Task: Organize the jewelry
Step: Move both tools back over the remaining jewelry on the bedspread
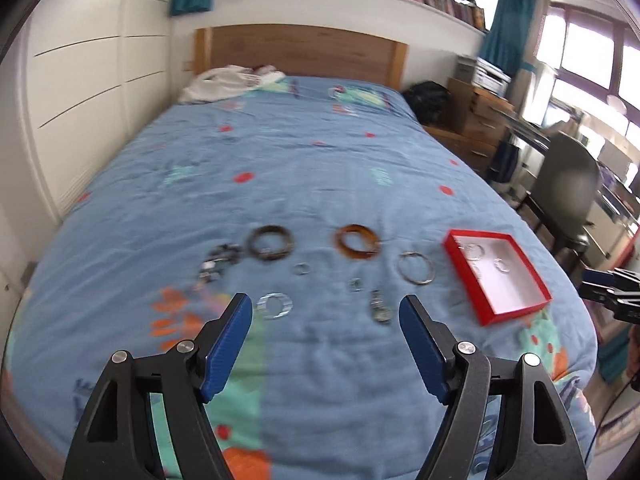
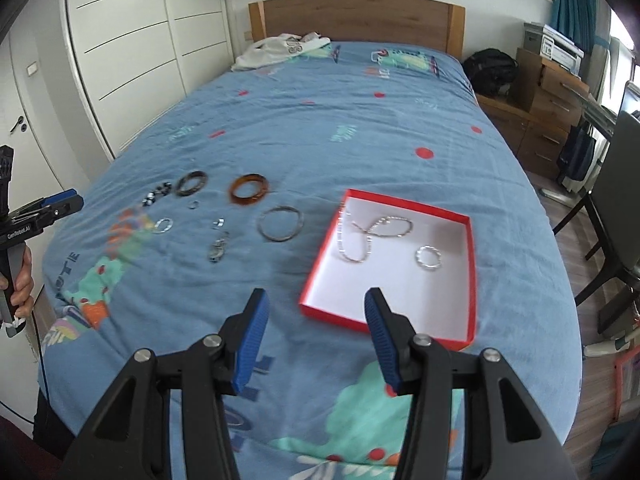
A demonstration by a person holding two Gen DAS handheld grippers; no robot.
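Now the blue bedspread (image 2: 320, 128) carries everything, and the step in hand, by the look of it, is fetching the next loose piece for the red box (image 2: 471, 280), which lies on the near right of the bed. Both tools hang well above the cover. The left hand-held gripper (image 1: 326, 316) stands wide apart with nothing between its pads; the right hand-held gripper (image 2: 316, 312) is parted less far and is also empty. A chain necklace (image 2: 372, 236) and a small ring-shaped bracelet (image 2: 429, 258) already lie in the box. Left of it sit a thin silver bangle (image 2: 280, 224), an amber bangle (image 2: 249, 190), a dark bangle (image 2: 192, 184), a beaded piece (image 2: 156, 196) and several small bits.

A good pick probably comes straight down over one rim, pinching it without dragging cloth. The pieces lie close together, so neighbours may snag. A chair (image 2: 616, 200) stands off to the right, clear of the work.
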